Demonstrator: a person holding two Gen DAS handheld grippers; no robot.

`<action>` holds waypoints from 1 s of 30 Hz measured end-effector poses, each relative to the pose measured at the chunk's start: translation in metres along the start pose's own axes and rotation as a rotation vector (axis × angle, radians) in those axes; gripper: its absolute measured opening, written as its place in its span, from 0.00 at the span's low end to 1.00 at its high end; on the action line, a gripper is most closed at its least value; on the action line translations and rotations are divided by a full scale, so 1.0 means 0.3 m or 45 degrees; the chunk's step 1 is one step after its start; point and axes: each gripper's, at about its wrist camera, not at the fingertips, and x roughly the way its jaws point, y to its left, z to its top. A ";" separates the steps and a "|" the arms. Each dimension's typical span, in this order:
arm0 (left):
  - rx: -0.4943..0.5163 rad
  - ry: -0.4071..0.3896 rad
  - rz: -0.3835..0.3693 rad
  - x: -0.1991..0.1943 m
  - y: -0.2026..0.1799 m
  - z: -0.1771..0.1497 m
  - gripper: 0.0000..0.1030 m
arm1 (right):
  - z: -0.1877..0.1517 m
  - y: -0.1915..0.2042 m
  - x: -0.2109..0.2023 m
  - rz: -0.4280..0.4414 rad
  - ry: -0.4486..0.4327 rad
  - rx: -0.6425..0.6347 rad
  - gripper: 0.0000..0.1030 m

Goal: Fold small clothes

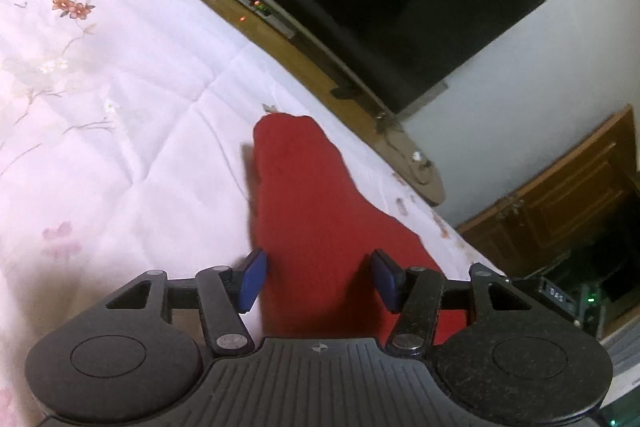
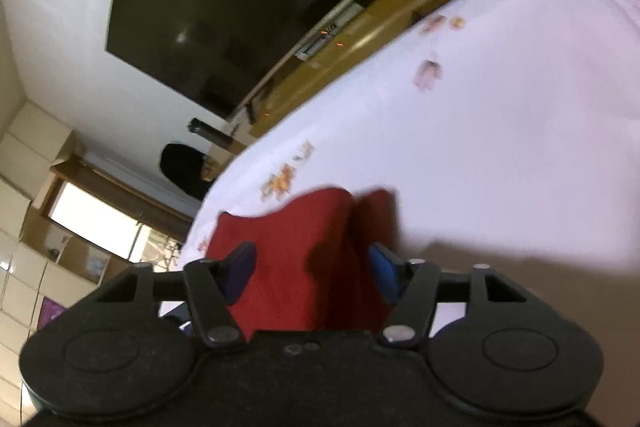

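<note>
Low centre in both views, a red garment (image 1: 304, 203) lies on the bed (image 1: 120, 115), both grippers' fingers (image 1: 253, 281) wide astride it, seemingly mid-fold; next, each must pinch an edge.

White floral bedspread (image 1: 120, 147), creased; red garment (image 1: 304, 195) lying on it.

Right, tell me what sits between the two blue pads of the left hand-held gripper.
In the left wrist view, the red garment fills the gap between the open left hand-held gripper's pads, lying on the floral bedsheet.
</note>
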 end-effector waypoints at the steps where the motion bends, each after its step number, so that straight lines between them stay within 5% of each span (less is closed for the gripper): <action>1: 0.010 0.003 0.011 0.015 -0.003 0.003 0.55 | 0.009 0.013 0.022 -0.010 0.010 -0.032 0.51; 5: 0.040 -0.005 0.049 0.038 -0.021 0.002 0.55 | 0.012 0.023 0.122 -0.102 0.056 -0.109 0.42; 10: 0.124 -0.006 0.096 0.073 -0.069 0.020 0.55 | 0.000 0.032 0.129 -0.116 0.020 -0.215 0.09; 15: 0.262 0.001 0.209 0.102 -0.114 0.015 0.67 | -0.009 0.080 0.064 -0.156 -0.100 -0.381 0.08; 18: 0.350 -0.008 0.262 0.136 -0.128 -0.004 0.70 | -0.002 0.023 0.146 -0.285 -0.005 -0.355 0.08; 22: 0.394 0.009 0.287 0.134 -0.151 0.006 0.72 | 0.000 -0.002 0.156 -0.292 -0.003 -0.312 0.09; 23: 0.383 0.014 0.282 0.121 -0.151 0.013 0.73 | 0.002 0.003 0.152 -0.296 0.011 -0.315 0.09; 25: 0.364 -0.008 0.294 0.063 -0.158 0.010 0.78 | 0.014 0.014 0.120 -0.302 0.026 -0.299 0.29; 30: 0.343 -0.074 0.240 -0.107 -0.165 -0.080 0.78 | -0.039 0.082 -0.032 -0.260 -0.026 -0.330 0.29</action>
